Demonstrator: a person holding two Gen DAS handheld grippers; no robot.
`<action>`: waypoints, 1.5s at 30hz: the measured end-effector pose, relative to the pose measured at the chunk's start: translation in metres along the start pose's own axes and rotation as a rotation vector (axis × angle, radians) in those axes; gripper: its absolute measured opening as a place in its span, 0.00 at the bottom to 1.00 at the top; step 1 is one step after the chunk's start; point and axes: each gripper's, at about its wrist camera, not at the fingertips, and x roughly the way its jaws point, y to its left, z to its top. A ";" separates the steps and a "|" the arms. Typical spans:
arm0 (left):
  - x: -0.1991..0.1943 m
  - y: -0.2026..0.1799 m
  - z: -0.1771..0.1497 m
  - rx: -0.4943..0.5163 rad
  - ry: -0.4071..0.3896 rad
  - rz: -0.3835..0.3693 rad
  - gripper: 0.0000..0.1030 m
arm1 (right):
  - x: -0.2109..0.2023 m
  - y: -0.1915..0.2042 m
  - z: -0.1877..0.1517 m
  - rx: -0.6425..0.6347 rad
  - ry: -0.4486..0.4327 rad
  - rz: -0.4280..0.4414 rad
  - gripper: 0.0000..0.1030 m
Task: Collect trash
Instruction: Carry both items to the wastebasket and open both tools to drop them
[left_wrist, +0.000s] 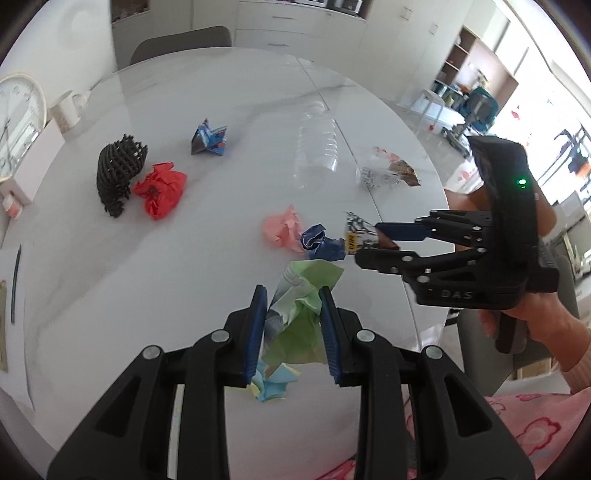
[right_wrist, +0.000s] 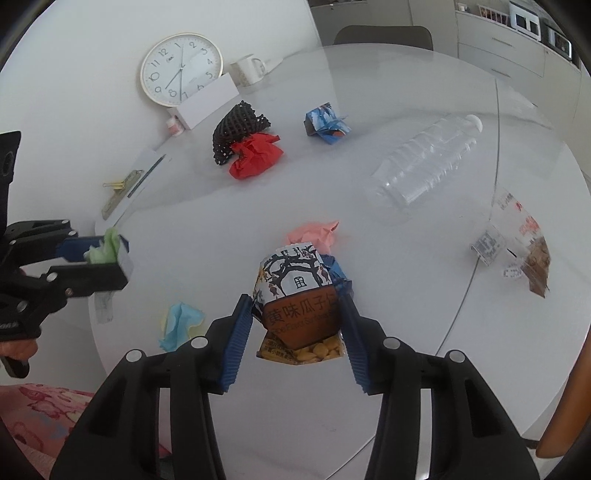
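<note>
Over a round white table (left_wrist: 155, 258) we hold two grippers at once. Our left gripper (left_wrist: 293, 295) is clamped tight on a crumpled green paper (left_wrist: 301, 314), the blue pads pressing it from both sides and carrying it clear of the tabletop. Our right gripper (right_wrist: 297, 314) has a printed seed packet (right_wrist: 295, 306) between its pads; the packet's sides meet both of them, and it too hangs above the surface.

We take the pink paper ball (left_wrist: 282, 232) as our landmark, lying near the table's middle. Touching it on the side nearest us is a crumpled dark blue wrapper (left_wrist: 321, 243), just beside the right gripper's tips. Nearer still to us, at the table's edge, lies a light blue and yellow paper wad (right_wrist: 181, 321). Beyond the pink ball and to its left sit a red paper ball (left_wrist: 160, 190) and a black foam net (left_wrist: 118, 170), touching each other. Straight beyond it stands a folded blue carton (left_wrist: 208, 138). Beyond it to the right lies a clear plastic bottle (right_wrist: 428, 162) on its side, and further right a clear snack wrapper (right_wrist: 517, 243) near the rim.

Far left of the ball, at the table's back edge, a wall clock (right_wrist: 181, 70) leans behind a white box (right_wrist: 205, 101), with a mug (right_wrist: 247, 70) beside it
</note>
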 end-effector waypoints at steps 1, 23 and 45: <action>0.002 -0.003 0.002 0.021 0.002 -0.009 0.28 | -0.004 -0.001 -0.003 0.010 -0.001 -0.006 0.47; 0.095 -0.268 0.000 0.518 0.226 -0.375 0.50 | -0.171 -0.130 -0.206 0.410 -0.025 -0.332 0.47; 0.063 -0.242 0.016 0.184 0.099 -0.039 0.89 | -0.140 -0.150 -0.211 0.225 0.046 -0.152 0.48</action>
